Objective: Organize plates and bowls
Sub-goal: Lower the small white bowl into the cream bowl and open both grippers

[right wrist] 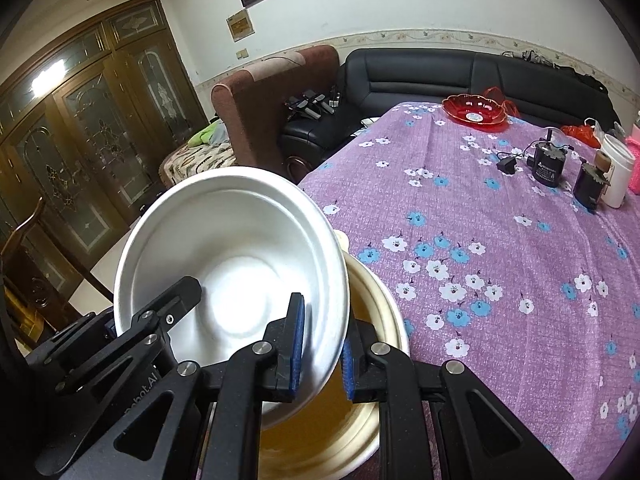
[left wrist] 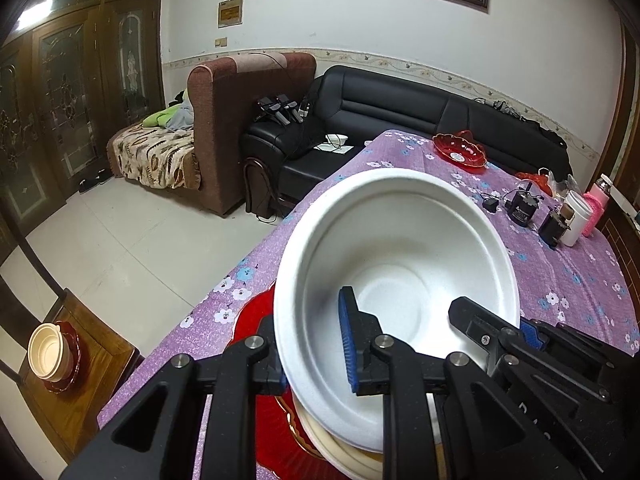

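A white bowl (left wrist: 400, 248) is held tilted above the purple table, over a cream bowl (left wrist: 344, 456) that stands on a red plate (left wrist: 276, 432). My left gripper (left wrist: 316, 344) is shut on the white bowl's left rim. My right gripper (right wrist: 322, 354) is shut on the right rim of the same white bowl (right wrist: 236, 248); the cream bowl (right wrist: 360, 420) lies right below it. The right gripper also shows in the left wrist view (left wrist: 504, 332). Another red plate (left wrist: 460, 148) sits at the table's far end and also shows in the right wrist view (right wrist: 476, 112).
Black motors (right wrist: 548, 164), a charger plug (right wrist: 506, 166), a white cup (right wrist: 618, 170) and a pink bottle (left wrist: 596, 204) stand at the table's far right. A wooden chair (left wrist: 100, 364) left of the table carries stacked cream bowls (left wrist: 48, 352) on a red plate. Sofas stand behind.
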A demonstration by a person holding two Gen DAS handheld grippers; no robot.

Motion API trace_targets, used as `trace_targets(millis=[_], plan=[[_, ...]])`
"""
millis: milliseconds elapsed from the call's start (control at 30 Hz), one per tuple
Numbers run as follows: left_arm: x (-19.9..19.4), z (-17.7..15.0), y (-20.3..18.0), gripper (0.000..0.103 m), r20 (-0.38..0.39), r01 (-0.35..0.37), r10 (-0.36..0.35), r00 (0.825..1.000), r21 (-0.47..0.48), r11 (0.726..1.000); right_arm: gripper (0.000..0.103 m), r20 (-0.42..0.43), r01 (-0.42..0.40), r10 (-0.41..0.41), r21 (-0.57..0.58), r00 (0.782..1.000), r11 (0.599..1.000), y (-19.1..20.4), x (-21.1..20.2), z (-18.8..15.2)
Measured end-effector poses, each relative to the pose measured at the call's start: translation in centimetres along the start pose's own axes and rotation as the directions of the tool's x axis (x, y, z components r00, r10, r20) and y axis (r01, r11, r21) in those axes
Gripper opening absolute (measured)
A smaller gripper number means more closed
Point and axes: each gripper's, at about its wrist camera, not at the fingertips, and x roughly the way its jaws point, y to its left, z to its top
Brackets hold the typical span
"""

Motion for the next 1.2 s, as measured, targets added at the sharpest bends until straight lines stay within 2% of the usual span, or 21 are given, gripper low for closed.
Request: trace_targets(millis=[67, 133, 200, 267, 433, 467, 633, 767, 833, 900, 1033, 1200], plan=[[0.0, 0.0, 0.1, 0.022, -0.002, 0.0, 0.0, 1.0, -0.002, 1.0, 0.018, 0.001, 0.005, -0.005, -0.004, 1.0, 1.0, 0.2, 0.0, 0.0], [-0.1, 0.0, 0.2, 0.036, 0.0, -0.001, 0.001, 1.0, -0.009, 1.0, 0.018, -0.001, 0.008, -0.008, -0.007, 1.0, 1.0, 0.2, 0.0, 0.0], [-0.5, 0.1, 0.5, 0.046, 0.009, 0.001, -0.001, 1.0, -0.022, 1.0, 0.018, 0.002, 0.012, -0.012, -0.011, 1.0, 1.0, 0.3, 0.0, 0.0], [-1.1, 0.3, 0.7, 0.047, 0.027, 0.006, -0.005, 1.0, -0.032, 0.999, 0.019, 0.004, 0.018, -0.018, -0.017, 1.0, 1.0, 0.4, 0.0, 0.0], [-2.3, 0.6, 1.7, 0.06, 0.058, 0.015, -0.011, 0.998, -0.068, 0.998, 0.019, 0.018, 0.038, -0.037, -0.024, 0.999, 0.999, 0.5, 0.0, 0.1], [-2.6, 0.6, 2.0, 0.061, 0.062, 0.018, -0.013, 0.998, -0.079, 0.997, 0.02, 0.019, 0.037, -0.036, -0.024, 0.999, 0.999, 0.5, 0.0, 0.1], [-3.2, 0.5, 3.1, 0.065, 0.064, 0.024, -0.016, 0.998, -0.119, 0.993, 0.043, 0.032, 0.026, -0.025, -0.025, 0.999, 0.999, 0.8, 0.0, 0.0], [-3.5, 0.3, 4.0, 0.065, 0.061, 0.023, -0.014, 0.998, -0.148, 0.989, 0.045, 0.051, 0.051, -0.049, -0.04, 0.997, 0.998, 1.3, -0.4, 0.0], [-3.7, 0.3, 4.2, 0.066, 0.061, 0.025, -0.015, 0.998, -0.158, 0.987, 0.052, 0.058, 0.054, -0.051, -0.042, 0.997, 0.998, 1.4, -0.8, 0.1], [-3.9, 0.2, 4.4, 0.067, 0.064, 0.026, -0.016, 0.998, -0.165, 0.986, 0.064, 0.065, 0.053, -0.05, -0.042, 0.997, 0.998, 1.5, -1.1, 0.1], [-4.5, -0.1, 4.7, 0.075, 0.075, 0.029, -0.017, 0.997, -0.172, 0.985, 0.066, 0.095, 0.072, -0.067, -0.052, 0.993, 0.996, 2.0, -1.9, 0.1], [-5.2, -0.5, 4.6, 0.076, 0.085, 0.024, -0.01, 0.996, -0.168, 0.986, 0.072, 0.144, 0.09, -0.082, -0.047, 0.986, 0.995, 2.2, -3.5, -0.1]])
